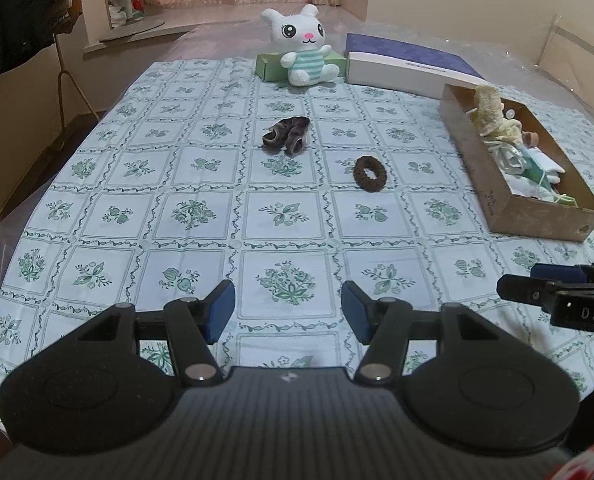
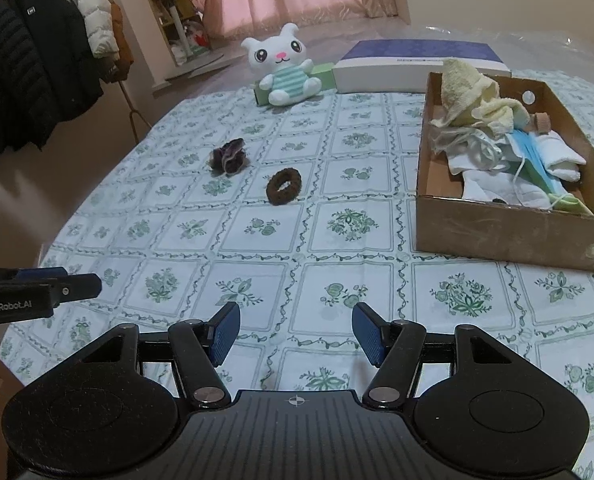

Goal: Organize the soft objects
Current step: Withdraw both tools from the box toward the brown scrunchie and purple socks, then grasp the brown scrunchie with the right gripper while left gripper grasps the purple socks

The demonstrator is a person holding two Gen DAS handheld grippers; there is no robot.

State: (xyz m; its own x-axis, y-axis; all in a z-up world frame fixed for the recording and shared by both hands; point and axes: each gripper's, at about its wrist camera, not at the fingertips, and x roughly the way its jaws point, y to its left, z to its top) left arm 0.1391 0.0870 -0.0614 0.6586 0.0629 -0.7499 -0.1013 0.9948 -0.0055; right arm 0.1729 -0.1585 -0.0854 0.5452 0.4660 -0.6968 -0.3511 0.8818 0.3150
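Up front in the left wrist view, the left hand-held gripper hangs wide and empty over the bench. Beyond it lie a dark scrunchie and a brown hair tie, apart, with a plush bunny farther back. From the right wrist view, the right hand-held gripper is likewise wide, holding nothing. A cardboard box of cloths stands to the right, well apart from both hair bands.
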